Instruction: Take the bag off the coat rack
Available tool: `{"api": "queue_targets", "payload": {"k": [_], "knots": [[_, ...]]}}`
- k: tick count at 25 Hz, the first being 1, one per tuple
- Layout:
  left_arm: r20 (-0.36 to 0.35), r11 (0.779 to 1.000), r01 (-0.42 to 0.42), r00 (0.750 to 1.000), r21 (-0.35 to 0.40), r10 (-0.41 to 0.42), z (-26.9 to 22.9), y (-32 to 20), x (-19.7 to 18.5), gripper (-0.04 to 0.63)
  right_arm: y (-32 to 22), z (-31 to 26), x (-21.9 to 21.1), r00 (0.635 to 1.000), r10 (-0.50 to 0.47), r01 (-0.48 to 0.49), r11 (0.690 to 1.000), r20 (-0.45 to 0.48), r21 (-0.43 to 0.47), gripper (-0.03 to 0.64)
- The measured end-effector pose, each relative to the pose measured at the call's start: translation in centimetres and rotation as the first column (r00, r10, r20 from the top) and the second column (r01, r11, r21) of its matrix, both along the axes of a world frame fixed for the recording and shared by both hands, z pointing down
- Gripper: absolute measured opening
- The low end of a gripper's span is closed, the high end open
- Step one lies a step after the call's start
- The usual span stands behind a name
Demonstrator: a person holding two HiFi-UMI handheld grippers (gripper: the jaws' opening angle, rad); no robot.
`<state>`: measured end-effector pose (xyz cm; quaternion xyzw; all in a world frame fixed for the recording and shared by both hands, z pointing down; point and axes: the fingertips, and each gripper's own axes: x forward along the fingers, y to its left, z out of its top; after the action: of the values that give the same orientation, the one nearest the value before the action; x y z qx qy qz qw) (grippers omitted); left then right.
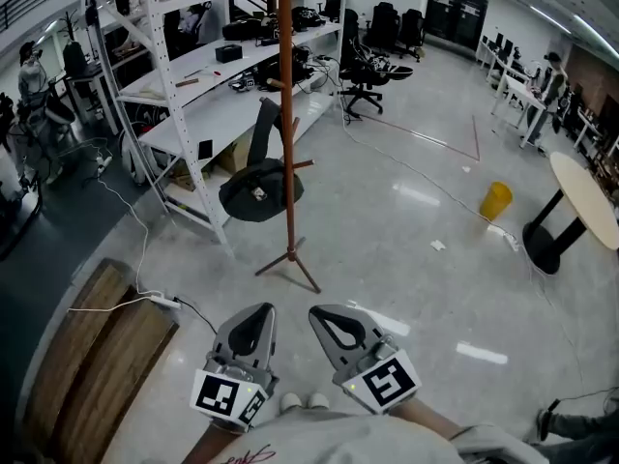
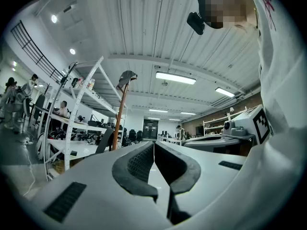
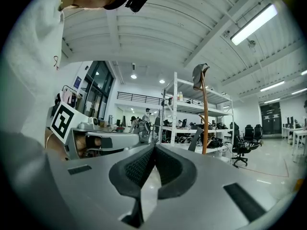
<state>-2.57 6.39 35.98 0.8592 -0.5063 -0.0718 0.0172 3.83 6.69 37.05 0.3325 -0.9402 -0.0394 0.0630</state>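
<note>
Hanging bag (image 1: pixel 250 193), coat rack (image 1: pixel 286 75) top cut off

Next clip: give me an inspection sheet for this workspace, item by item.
Surface: glossy grey floor.
Job's things: black bag hangs by its strap on the brown coat rack, not yet taken.
Clutter: yellow bin on the floor, right of the rack.
Grippers: left tongs shut, empty; right tongs shut, empty; both short of the rack.
Cables: white cable runs across the floor to a power strip.
Surroundings: white shelving behind the rack, office chairs, round table, person at far desks.
</note>
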Motion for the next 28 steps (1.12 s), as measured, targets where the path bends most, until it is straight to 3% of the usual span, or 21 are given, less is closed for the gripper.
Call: {"api": "queue_targets", "payload": {"k": [9, 15, 19, 28], "knots": [[-0.001, 1.000, 0.016, 1.000, -0.010, -0.016, -0.1, -0.4, 1.0, 0.018, -1.0, -0.6, 2.3, 0.998, 0.048, -0.049, 0.999, 0.028, 0.014, 0.020], [-0.005, 0.997, 0.072, 0.997, -0.013, -0.073, 0.7, -0.1, 0.9, 0.018, -1.1, 0.5, 3.1, 1.000, 0.013, -0.013, 1.000, 0.014, 0.005, 0.020], [-0.006, 0.995, 0.089, 0.996, -0.041, -0.090, 1.6, -0.5, 0.6, 0.018, -1.7, 1.2, 2.6, 1.000, -0.023, 0.023, 1.000, 0.014, -0.012, 0.020], [-0.014, 0.995, 0.102, 0.995, 0.003, -0.102, 1.0, -4.6, -1.2, 0.018, -5.4, 0.3, 0.6, 0.999, -0.039, 0.038, 0.999, 0.026, 0.034, 0.020]]}}
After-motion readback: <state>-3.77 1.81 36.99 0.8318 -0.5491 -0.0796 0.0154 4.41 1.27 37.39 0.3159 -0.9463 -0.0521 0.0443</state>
